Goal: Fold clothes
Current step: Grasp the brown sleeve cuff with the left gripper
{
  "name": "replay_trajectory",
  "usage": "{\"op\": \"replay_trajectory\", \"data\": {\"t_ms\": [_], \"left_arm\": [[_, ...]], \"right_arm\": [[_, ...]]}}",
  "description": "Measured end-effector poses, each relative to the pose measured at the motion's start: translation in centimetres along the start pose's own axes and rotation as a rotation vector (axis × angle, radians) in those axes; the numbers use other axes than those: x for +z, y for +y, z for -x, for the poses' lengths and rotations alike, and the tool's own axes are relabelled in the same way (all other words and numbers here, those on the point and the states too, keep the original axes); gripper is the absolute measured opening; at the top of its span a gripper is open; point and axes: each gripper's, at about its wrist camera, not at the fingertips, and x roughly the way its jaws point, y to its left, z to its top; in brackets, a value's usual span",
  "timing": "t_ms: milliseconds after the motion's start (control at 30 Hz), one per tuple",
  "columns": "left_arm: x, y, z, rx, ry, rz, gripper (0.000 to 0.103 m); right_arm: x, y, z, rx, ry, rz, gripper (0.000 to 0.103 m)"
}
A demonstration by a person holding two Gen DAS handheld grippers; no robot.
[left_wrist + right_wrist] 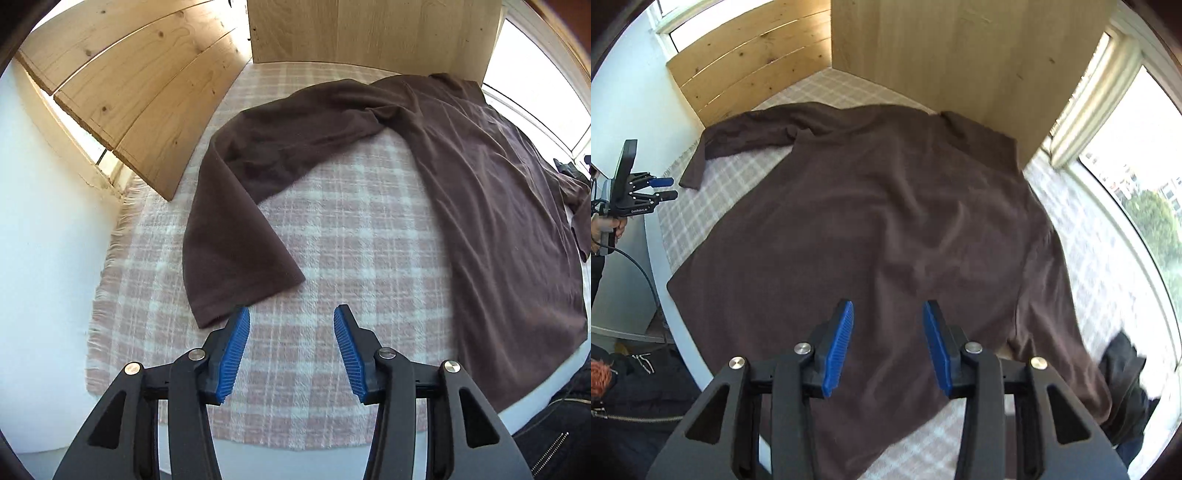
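Note:
A dark brown long-sleeved shirt (pixel 886 229) lies spread flat on a pink and white checked blanket (pixel 332 229). Its left sleeve (pixel 236 236) bends toward the blanket's near edge. My left gripper (pixel 291 317) hovers open just past that sleeve's cuff, with nothing between its blue pads (pixel 234 354). In the right wrist view my right gripper (pixel 888 310) hangs open above the shirt's lower body, its pads apart and holding nothing. The left gripper (pixel 663 188) also shows there at the far left, held by a hand, beside the blanket's edge.
Wooden boards (pixel 122 96) stand along the back and left of the blanket. A bright window (pixel 1137 192) runs along the right. A dark garment (pixel 1123 373) lies at the right near the shirt's other sleeve. A black jacket with a zip (pixel 631 398) is at the lower left.

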Motion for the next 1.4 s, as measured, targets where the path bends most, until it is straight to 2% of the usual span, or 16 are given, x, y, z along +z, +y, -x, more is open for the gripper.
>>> {"op": "replay_trajectory", "data": {"t_ms": [133,233,333,433,500,533,633,700,800,967,1100,1267,1400], "left_arm": [[1.5,0.1,-3.1,-0.037,0.036,0.023,0.045],[2.3,0.6,-5.1,-0.002,0.065,0.050,0.045],[3.0,1.0,-5.9,0.034,0.068,0.057,0.046],[3.5,1.6,-6.1,0.034,0.065,0.074,0.044],[3.7,2.0,-6.1,0.036,0.069,0.084,0.037],[3.8,2.3,-6.0,0.032,0.068,0.087,0.030],[3.6,3.5,-5.5,-0.049,0.062,0.124,0.008],[3.4,4.1,-5.1,-0.059,0.062,0.139,0.006],[3.5,5.1,-3.7,-0.037,0.045,0.145,0.005],[4.4,8.1,-0.3,-0.015,-0.025,0.209,0.005],[5.4,9.4,1.9,0.037,-0.060,0.222,0.005],[6.5,10.9,4.0,0.053,-0.103,0.251,0.005],[6.8,11.4,5.5,0.079,-0.110,0.258,0.005]], "right_arm": [[9.7,0.3,-4.3,0.027,-0.007,0.107,0.039],[14.9,0.5,-7.4,0.050,0.003,0.157,0.039],[18.6,1.0,-10.0,0.083,0.007,0.220,0.039],[21.0,1.6,-12.1,0.073,0.000,0.295,0.039],[22.0,1.8,-13.7,0.080,0.015,0.327,0.039],[22.4,2.0,-14.6,0.085,0.025,0.345,0.039],[23.3,2.8,-17.1,0.086,0.041,0.419,0.039],[23.8,3.4,-18.6,0.071,0.048,0.476,0.039],[24.5,4.1,-20.2,0.053,0.060,0.560,0.039],[26.3,4.3,-22.0,0.083,0.076,0.637,0.040],[27.2,4.5,-23.5,0.112,0.112,0.679,0.040],[27.3,4.5,-25.3,0.097,0.157,0.722,0.040],[27.2,5.0,-25.5,0.102,0.152,0.718,0.039]]}}
